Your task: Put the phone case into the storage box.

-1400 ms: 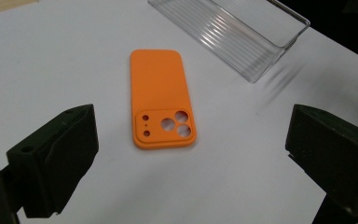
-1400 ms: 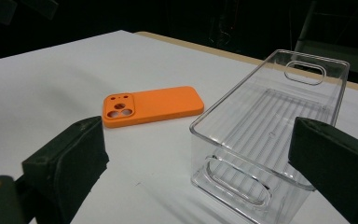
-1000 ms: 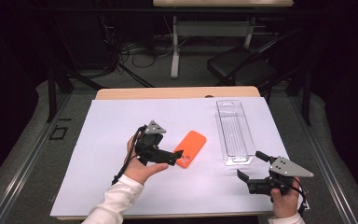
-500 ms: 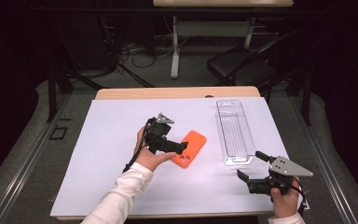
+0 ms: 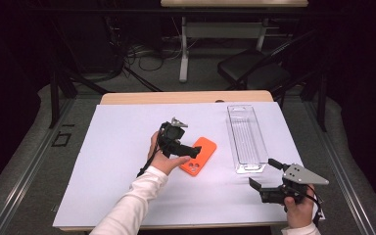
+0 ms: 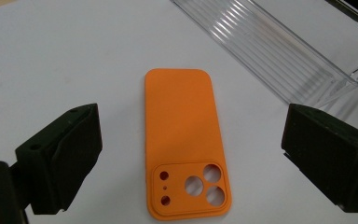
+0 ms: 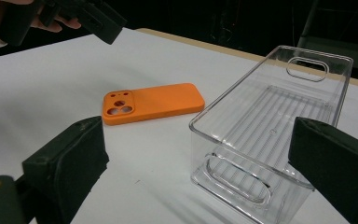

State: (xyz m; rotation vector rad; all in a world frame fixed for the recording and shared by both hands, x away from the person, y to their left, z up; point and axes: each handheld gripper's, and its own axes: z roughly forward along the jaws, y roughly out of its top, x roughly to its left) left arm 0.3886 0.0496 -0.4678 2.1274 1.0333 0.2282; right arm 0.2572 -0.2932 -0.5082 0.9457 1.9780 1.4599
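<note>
White paper covers the desk (image 5: 127,147), with dark floor, cables and a chair behind it. On the paper lie an orange phone case (image 6: 184,140) and, just beside it but apart, a clear plastic tray (image 5: 247,139) set lengthwise.

Left claw (image 5: 196,151): held over the case, jaws spread wide. In the left gripper view the case lies flat between the two jaws, back up, camera cut-outs toward the claw, and neither jaw touches it. Judgement: the step in hand is the approach to grasp the case.

Right claw (image 5: 263,177): held low near the front edge of the desk, jaws wide apart and holding nothing, facing the near end of the tray. In the right gripper view the tray (image 7: 270,135) is empty.

Risks, as judged:
- The case is thin and lies flat on the paper. Jaws closing above its edges would slide over it; jaws pressed down too hard could catch and wrinkle the paper.
- The case is soft-looking and may flex or twist in a grip at one end, then droop or slip during a lift.
- A sideways push during closing could slide the case against the tray wall and shift the light tray.
- If the tray is the destination, a tilted case may catch on its rim.
</note>
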